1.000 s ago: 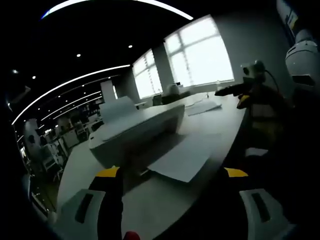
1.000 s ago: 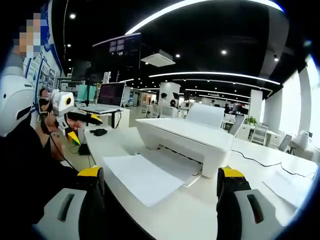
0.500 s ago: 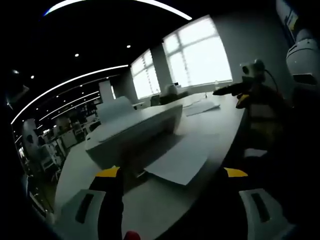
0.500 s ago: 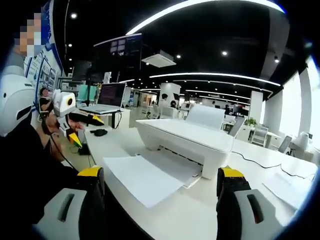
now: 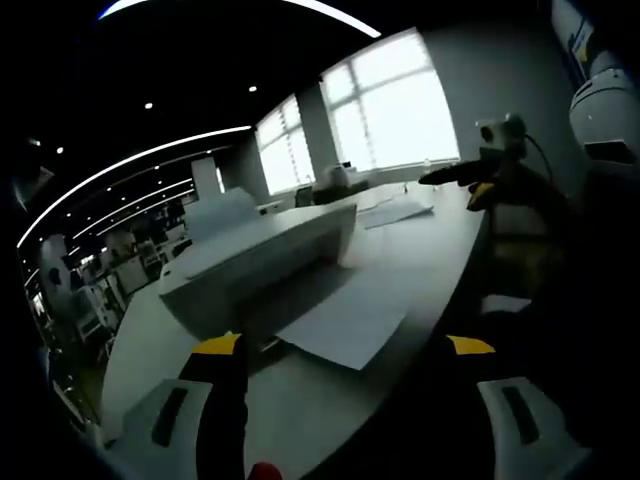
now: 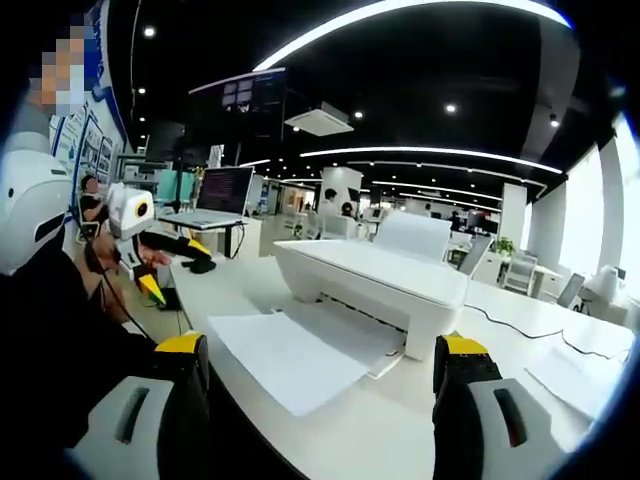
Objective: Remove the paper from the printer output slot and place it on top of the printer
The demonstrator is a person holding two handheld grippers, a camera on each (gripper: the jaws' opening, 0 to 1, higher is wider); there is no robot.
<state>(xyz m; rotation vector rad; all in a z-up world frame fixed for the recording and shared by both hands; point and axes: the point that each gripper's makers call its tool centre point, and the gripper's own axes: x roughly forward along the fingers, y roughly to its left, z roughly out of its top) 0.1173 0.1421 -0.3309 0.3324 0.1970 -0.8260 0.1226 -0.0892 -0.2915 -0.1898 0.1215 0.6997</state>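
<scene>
Approach stage, before any grasp. My right gripper [image 6: 320, 375] was released, its jaws standing wide apart with nothing between them, short of the paper [image 6: 295, 355]. The sheet lay ahead of and between those jaws, its far end still in the output slot of the printer [image 6: 375, 280], its near end spread flat on the worktop [image 6: 400, 430]. The printer stood just beyond the sheet, its flat top bare and a raised flap at its back.

My left gripper [image 5: 345, 365] was likewise released and held nothing. The paper [image 5: 345, 320] sat ahead of its jaws, towards the inner one, with the printer [image 5: 255, 260] beyond and to the outer side. The right gripper [image 5: 470, 180] appeared far off on the right of the left gripper view; the left gripper [image 6: 160, 255] appeared at the left of the right gripper view, well apart from the sheet.

As I judged it, the removal had not begun. The next move called for one gripper to advance to the sheet's near edge, close on it low against the worktop, draw it out of the slot, then lift it over the printer's top.
</scene>
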